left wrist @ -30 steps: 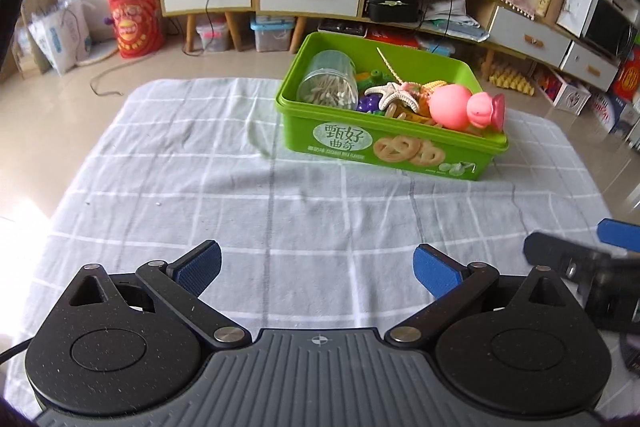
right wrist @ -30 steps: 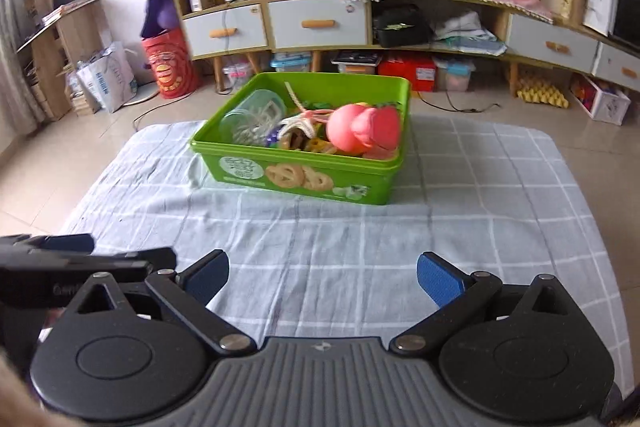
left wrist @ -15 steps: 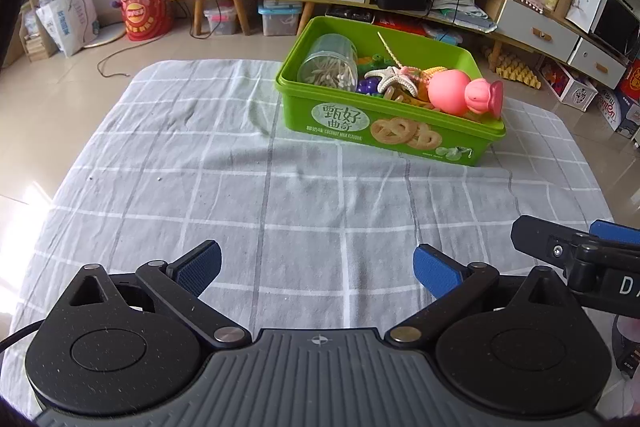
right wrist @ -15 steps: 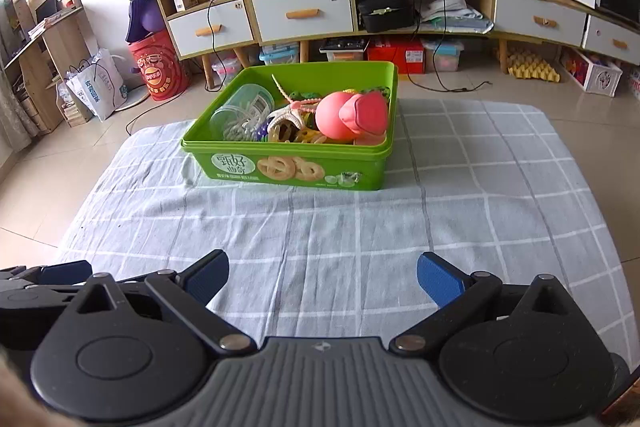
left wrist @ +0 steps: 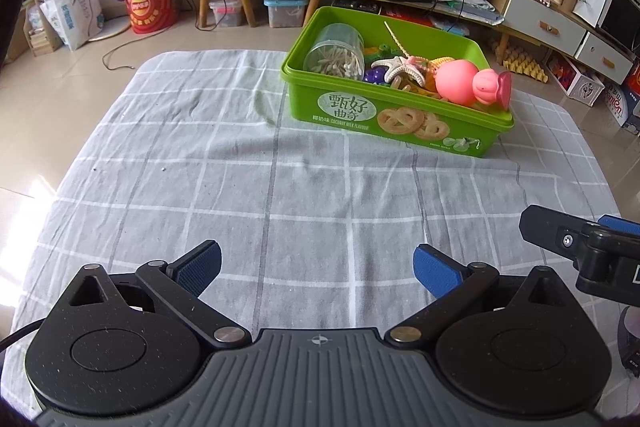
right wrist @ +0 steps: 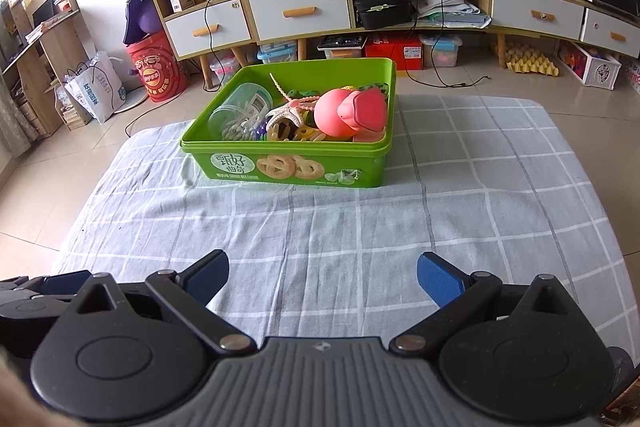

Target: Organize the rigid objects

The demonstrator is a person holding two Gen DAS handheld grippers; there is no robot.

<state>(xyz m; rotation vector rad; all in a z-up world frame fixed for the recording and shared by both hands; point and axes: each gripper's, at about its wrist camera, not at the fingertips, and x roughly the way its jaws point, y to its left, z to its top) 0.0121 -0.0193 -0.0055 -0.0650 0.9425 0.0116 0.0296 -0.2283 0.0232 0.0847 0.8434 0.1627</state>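
Item: green cookie tin (left wrist: 400, 115), on the far half of the tabletop, which wears a grey checked cloth (left wrist: 240, 187). Well apart from both my claws.

Contents, heaped against one another: clear jar of cotton swabs (left wrist: 335, 51), lying on its side; pale starfish (left wrist: 400, 67); pink rubber pig toy (left wrist: 472, 83), reaching above the rim; smaller pieces beneath, too tangled to name.

My left claw (left wrist: 316, 267): spread wide, holding nothing. My right claw (right wrist: 322, 277): likewise spread, empty.

Handling, as I judge it: the jar is light, stiff and slick, so I take it across its middle. The pig is soft and springy; I pinch the narrow neck. The starfish looks brittle; I grip the centre, not an arm.
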